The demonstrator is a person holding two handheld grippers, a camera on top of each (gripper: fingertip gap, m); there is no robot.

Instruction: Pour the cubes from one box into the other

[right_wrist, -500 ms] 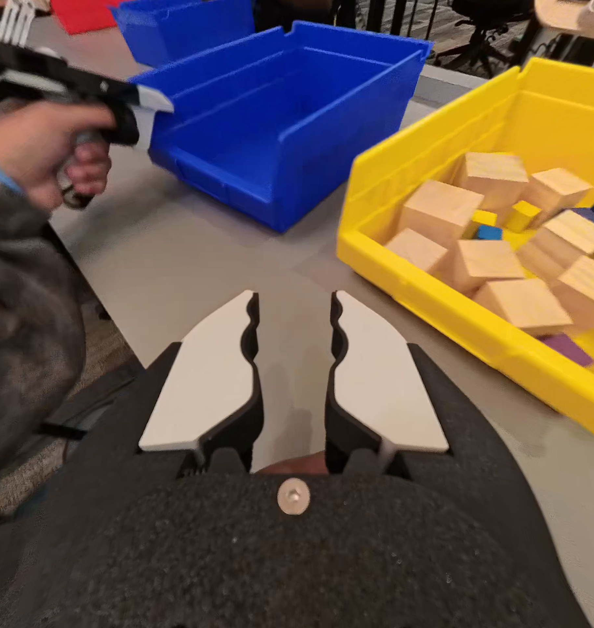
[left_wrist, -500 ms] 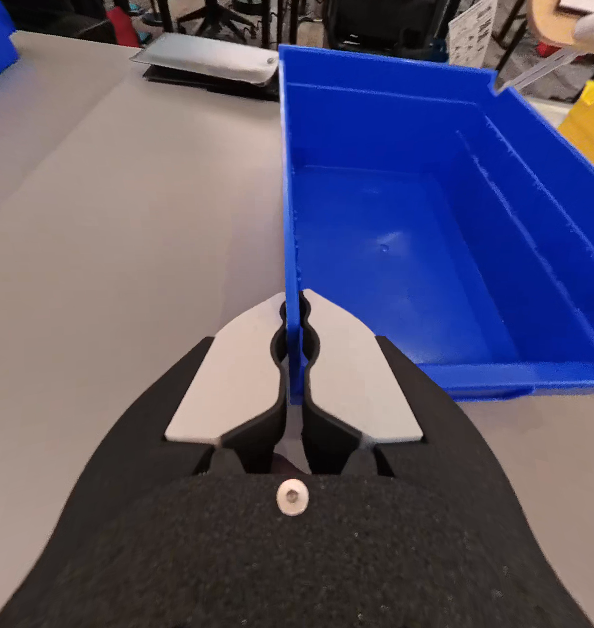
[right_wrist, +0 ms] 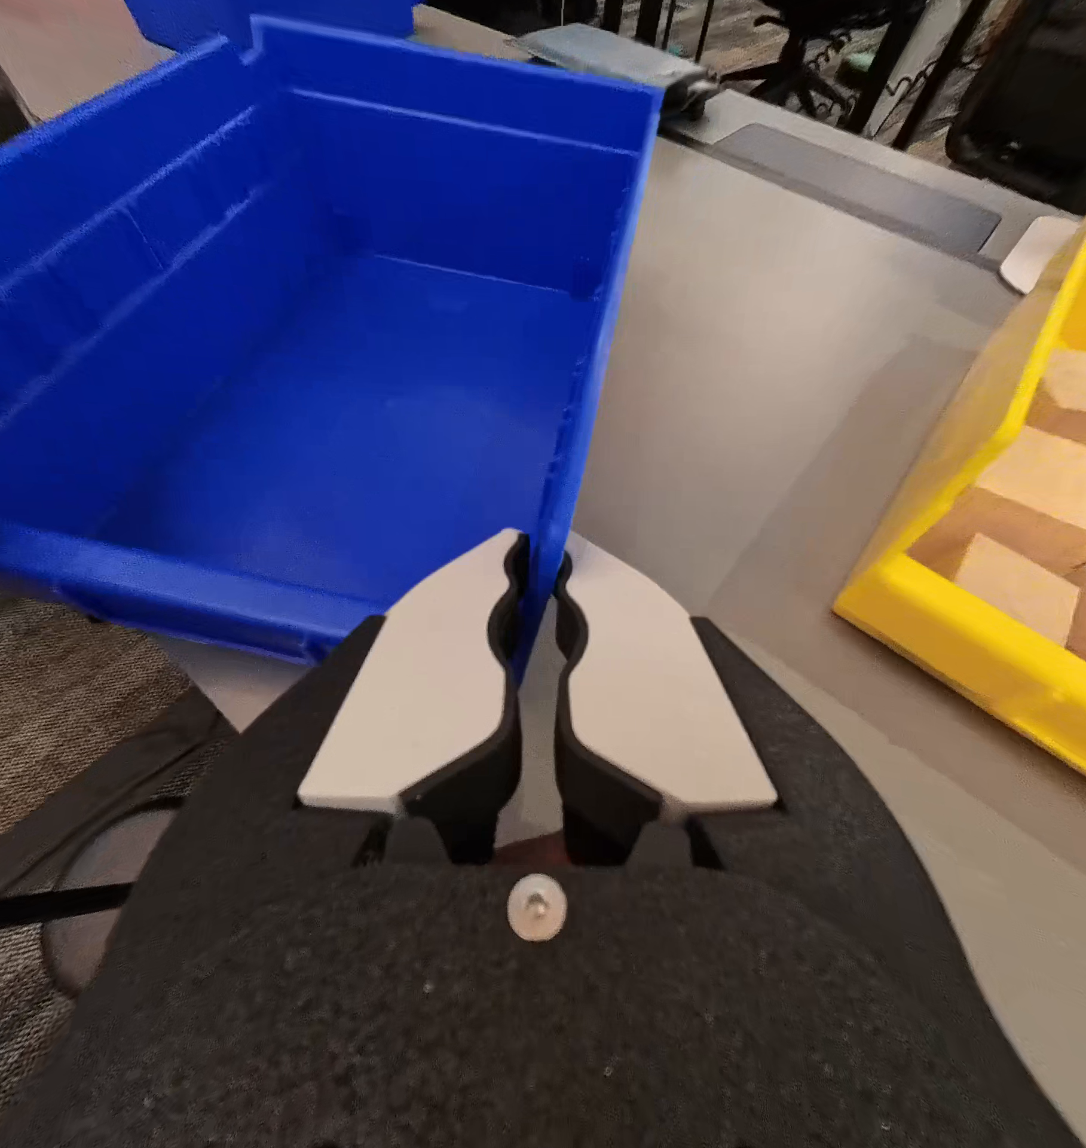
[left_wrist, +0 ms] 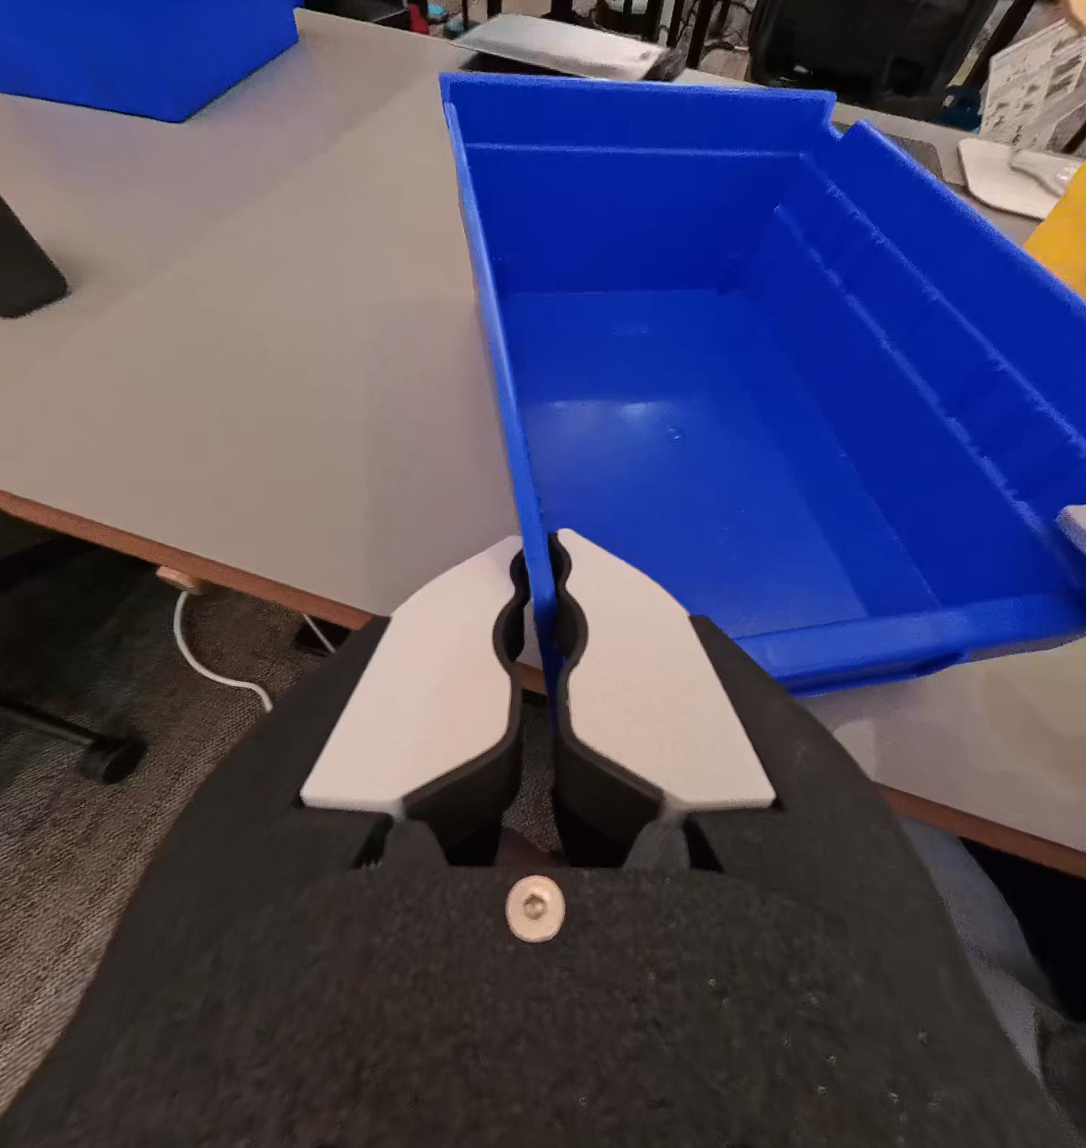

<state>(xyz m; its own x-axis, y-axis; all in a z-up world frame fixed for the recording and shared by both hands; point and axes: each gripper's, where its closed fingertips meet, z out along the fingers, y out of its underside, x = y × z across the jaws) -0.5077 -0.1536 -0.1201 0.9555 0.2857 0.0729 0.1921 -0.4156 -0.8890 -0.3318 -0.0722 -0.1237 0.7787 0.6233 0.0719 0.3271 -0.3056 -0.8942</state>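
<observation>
The left wrist view shows the left tool point(left_wrist: 539, 562) closed down onto the near end of one long wall of the empty blue box point(left_wrist: 745, 447), the thin plastic pinched between the scalloped black pads. In the right wrist view the right tool point(right_wrist: 543, 562) is clamped likewise on the opposite long wall, so the box is held at both sides by its near corners, at the near edge of the tabletop point(left_wrist: 248, 373). The box is moulded of smooth, glossy plastic, ribbed inside along its walls, with a stepped notch at a far corner. The yellow box point(right_wrist: 937, 646), of similar plastic with a rolled rim, is seen toward the right edge of the tabletop, well apart, with pale wooden cubes point(right_wrist: 1012, 590) of plain, matt grain lying inside it. The step in hand is judged to be the positioning of the receiving box; pouring is not yet begun. Next, the blue box would need to be set close to the yellow one and released, and the yellow box gripped and tipped.
</observation>
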